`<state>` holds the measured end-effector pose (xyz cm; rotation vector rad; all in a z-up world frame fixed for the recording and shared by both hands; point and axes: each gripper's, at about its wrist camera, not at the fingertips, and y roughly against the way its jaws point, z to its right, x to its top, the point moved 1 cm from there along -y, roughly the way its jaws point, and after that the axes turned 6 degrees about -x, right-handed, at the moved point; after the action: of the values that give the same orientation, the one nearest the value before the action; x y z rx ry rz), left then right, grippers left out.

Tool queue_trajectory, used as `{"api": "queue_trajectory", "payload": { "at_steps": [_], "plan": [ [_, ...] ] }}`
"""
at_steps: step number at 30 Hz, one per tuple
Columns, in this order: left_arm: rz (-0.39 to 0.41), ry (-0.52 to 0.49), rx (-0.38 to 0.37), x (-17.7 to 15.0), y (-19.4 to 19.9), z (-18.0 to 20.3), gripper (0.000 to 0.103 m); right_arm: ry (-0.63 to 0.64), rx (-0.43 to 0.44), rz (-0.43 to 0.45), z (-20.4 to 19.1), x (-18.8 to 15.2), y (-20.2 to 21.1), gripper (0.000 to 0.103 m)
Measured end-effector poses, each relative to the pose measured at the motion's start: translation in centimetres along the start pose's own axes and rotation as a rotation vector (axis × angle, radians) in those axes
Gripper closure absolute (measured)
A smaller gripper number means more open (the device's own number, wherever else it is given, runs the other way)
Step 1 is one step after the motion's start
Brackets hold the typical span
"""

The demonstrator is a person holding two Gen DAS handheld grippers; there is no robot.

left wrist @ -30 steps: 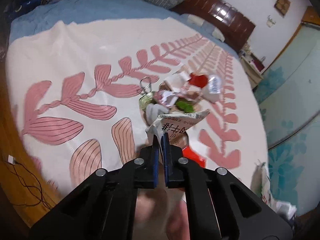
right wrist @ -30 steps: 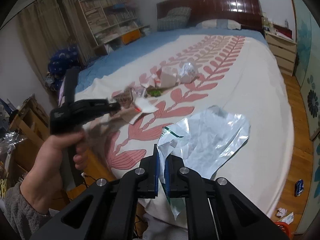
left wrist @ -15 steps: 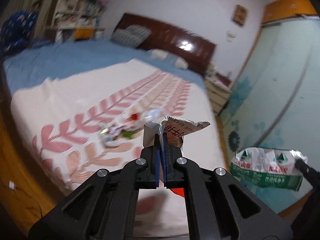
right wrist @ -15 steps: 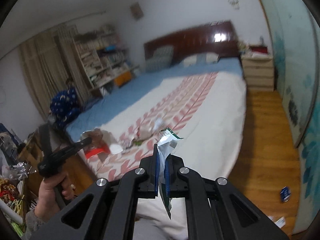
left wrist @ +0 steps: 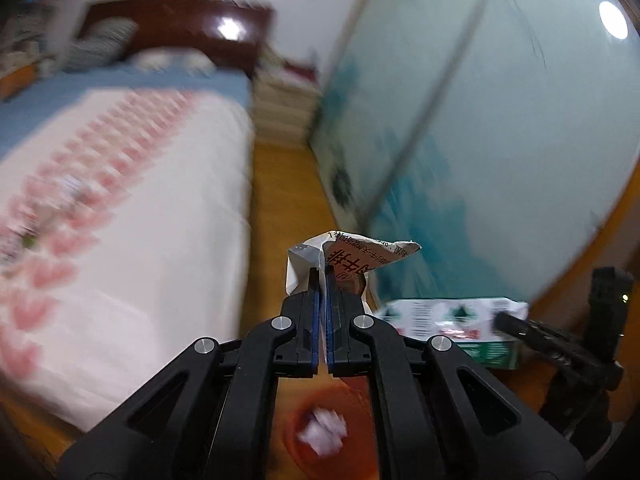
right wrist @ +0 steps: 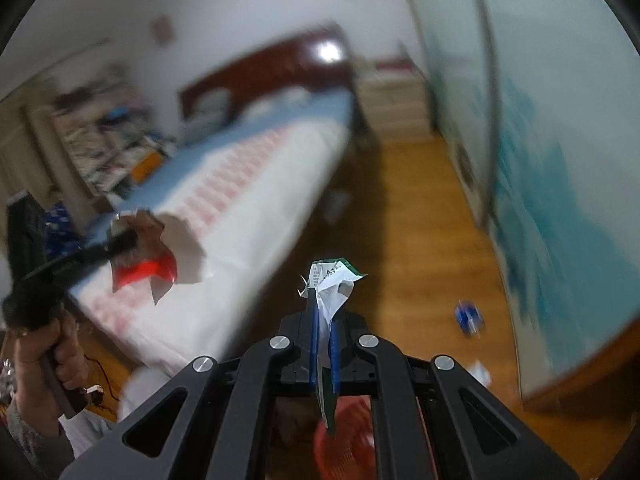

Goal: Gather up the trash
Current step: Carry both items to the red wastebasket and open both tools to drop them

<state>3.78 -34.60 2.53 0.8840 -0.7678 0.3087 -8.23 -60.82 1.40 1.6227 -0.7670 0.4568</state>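
Note:
My left gripper (left wrist: 323,276) is shut on a torn red and white snack wrapper (left wrist: 352,258) and holds it in the air over the wooden floor beside the bed. The wrapper also shows in the right wrist view (right wrist: 156,256), hanging from the left gripper. My right gripper (right wrist: 325,304) is shut on a white and green plastic bag (right wrist: 332,288). In the left wrist view the bag (left wrist: 452,320) hangs open at lower right. A red bin (left wrist: 332,432) with white paper in it sits on the floor below both grippers; it also shows in the right wrist view (right wrist: 348,444).
The bed (left wrist: 120,216) with its pink leaf cover is at the left, with a blurred heap of trash (left wrist: 28,236) on it. A pale blue wardrobe door (left wrist: 480,140) stands at the right. A blue can (right wrist: 466,316) and a scrap lie on the floor.
Both grippers have swung right, away from the bed and over the floor, still holding the wrapper and the bag. The red bin has come into view below them.

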Motion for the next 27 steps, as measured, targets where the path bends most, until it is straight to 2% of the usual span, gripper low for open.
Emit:
{"api": "queue_trajectory", "payload": {
  "at_steps": [2, 4, 8, 9, 13, 18, 21, 22, 23, 24, 25, 26, 27],
  "plan": [
    [-0.124, -0.029, -0.016, -2.9, -5.0, 1.8, 0.101, -0.028, -0.034, -0.082, 2.4, -3.1, -2.4, 0.096],
    [-0.213, -0.048, -0.02, -5.4, -8.4, 2.9, 0.101, -0.049, -0.06, -0.14, 3.6, -5.8, -4.6, 0.096],
    [-0.46, -0.101, -0.008, -11.4, -16.1, 3.9, 0.101, -0.05, -0.102, -0.268, 4.7, -11.5, -9.8, 0.096],
    [-0.491, -0.101, -0.01, -11.8, -17.0, 4.1, 0.101, -0.066, -0.112, -0.314, 5.5, -13.3, -11.5, 0.096],
    [-0.604, -0.122, 0.001, -13.9, -20.4, 4.8, 0.101, -0.122, -0.133, -0.397, 6.1, -17.4, -15.4, 0.096],
    [-0.711, -0.12, 0.023, -16.2, -22.2, 5.7, 0.101, -0.196, -0.134, -0.444, 7.0, -19.0, -17.8, 0.096],
    [-0.742, -0.127, 0.049, -17.1, -22.5, 5.9, 0.1, -0.224, -0.134, -0.463, 7.1, -19.3, -18.3, 0.09],
    [-0.754, -0.127, 0.057, -17.3, -22.7, 5.7, 0.1, -0.228, -0.134, -0.463, 7.2, -19.4, -18.4, 0.081],
    [-0.764, -0.131, 0.06, -17.4, -22.7, 5.6, 0.097, -0.232, -0.135, -0.457, 7.6, -19.2, -18.3, 0.07],
    [-0.768, -0.129, 0.06, -17.4, -23.0, 5.5, 0.086, -0.247, -0.145, -0.433, 7.8, -19.1, -17.9, 0.046],
    [-0.765, -0.124, 0.062, -17.3, -22.9, 5.6, 0.076, -0.253, -0.148, -0.42, 7.8, -19.1, -17.6, 0.038],
    [-0.756, -0.126, 0.063, -17.1, -22.6, 5.6, 0.049, -0.253, -0.153, -0.414, 7.8, -19.1, -17.5, 0.038],
    [-0.742, -0.129, 0.064, -17.0, -22.6, 5.9, 0.035, -0.249, -0.16, -0.409, 7.9, -19.0, -17.3, 0.039]
  ]
}}
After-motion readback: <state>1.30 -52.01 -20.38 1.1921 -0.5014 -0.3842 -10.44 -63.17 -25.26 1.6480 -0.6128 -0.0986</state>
